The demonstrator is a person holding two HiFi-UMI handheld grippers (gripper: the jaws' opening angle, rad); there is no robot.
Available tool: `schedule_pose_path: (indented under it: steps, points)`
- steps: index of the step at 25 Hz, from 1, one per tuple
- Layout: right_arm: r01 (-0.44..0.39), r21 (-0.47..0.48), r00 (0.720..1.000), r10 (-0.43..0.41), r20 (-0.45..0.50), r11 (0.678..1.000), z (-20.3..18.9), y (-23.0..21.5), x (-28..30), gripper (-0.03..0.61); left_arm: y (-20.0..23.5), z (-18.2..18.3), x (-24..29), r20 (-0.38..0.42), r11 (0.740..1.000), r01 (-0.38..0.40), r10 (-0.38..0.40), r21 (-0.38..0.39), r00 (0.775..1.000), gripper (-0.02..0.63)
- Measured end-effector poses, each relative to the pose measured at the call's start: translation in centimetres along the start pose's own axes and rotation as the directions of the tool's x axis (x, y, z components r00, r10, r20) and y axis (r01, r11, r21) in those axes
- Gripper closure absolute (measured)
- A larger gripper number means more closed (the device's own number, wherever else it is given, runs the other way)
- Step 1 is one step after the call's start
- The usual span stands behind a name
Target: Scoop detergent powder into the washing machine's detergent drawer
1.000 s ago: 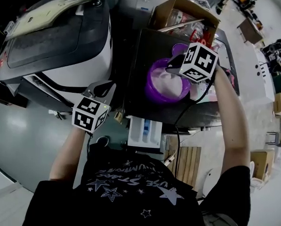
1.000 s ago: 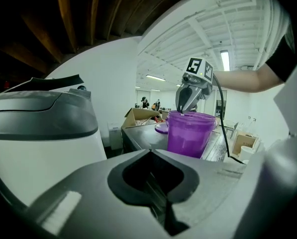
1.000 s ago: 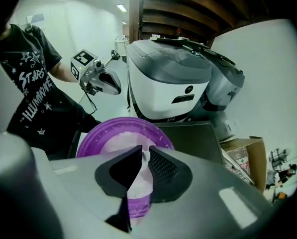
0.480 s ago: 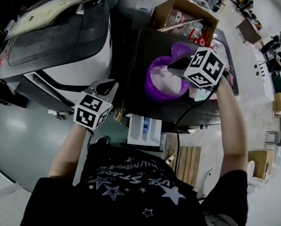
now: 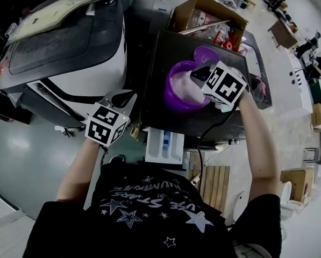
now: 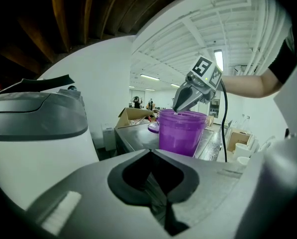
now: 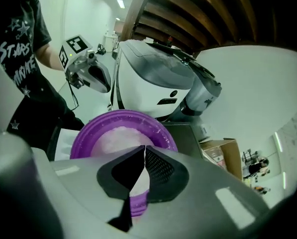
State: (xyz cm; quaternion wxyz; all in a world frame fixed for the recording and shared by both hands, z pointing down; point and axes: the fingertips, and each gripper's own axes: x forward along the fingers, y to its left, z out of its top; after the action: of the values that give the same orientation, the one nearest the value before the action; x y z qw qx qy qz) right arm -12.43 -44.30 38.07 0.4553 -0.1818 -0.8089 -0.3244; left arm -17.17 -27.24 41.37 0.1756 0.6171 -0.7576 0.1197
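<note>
We look down on a purple tub (image 5: 169, 88) of white detergent powder (image 5: 183, 85), which stands open near the middle of a dark top (image 5: 160, 52). Its purple lid (image 5: 206, 53) lies just behind it, toward the back edge. The right gripper (image 7: 144, 148) hangs tipped steeply down over the tub's right rim, its jaws pressed together with nothing visible between them. The white detergent drawer (image 5: 164, 145) juts out open below the top's front edge, and the left gripper (image 6: 150, 153) hovers off the front left corner, beside a white and grey appliance (image 5: 95, 69), its jaws likewise together and empty.
</note>
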Motion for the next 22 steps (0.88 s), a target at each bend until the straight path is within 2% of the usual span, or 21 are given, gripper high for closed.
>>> schedule_pose_path:
  steps: [3, 6, 8, 15, 22]
  points:
    - [-0.04, 0.111, 0.999, 0.039, 0.013, 0.993, -0.1, -0.2, 0.4, 0.545, 0.1, -0.3, -0.1, -0.004, 1.0, -0.003, 0.003, -0.004, 1.0, 0.612]
    - [-0.113, 0.247, 0.994, 0.107, 0.038, 0.962, -0.4, -0.3, 0.5, 0.545, 0.0, -0.6, -0.2, -0.009, 1.0, -0.003, 0.003, -0.009, 1.0, 0.612]
    - [-0.15, 0.304, 0.989, 0.141, 0.052, 0.941, -0.5, -0.1, 0.5, 0.544, -0.1, -0.8, -0.3, -0.013, 1.0, 0.0, 0.0, -0.013, 1.0, 0.612]
    - [-0.192, 0.384, 0.981, 0.189, 0.048, 0.903, -0.6, 0.8, 0.5, 0.545, -0.4, -1.1, -0.5, -0.018, 1.0, 0.006, -0.007, -0.015, 1.0, 0.612]
    - [-0.244, 0.492, 0.968, 0.239, 0.074, 0.835, -0.8, 1.2, 0.3, 0.544, -1.1, -1.2, -0.5, -0.018, 1.0, 0.013, -0.013, -0.014, 1.0, 0.612]
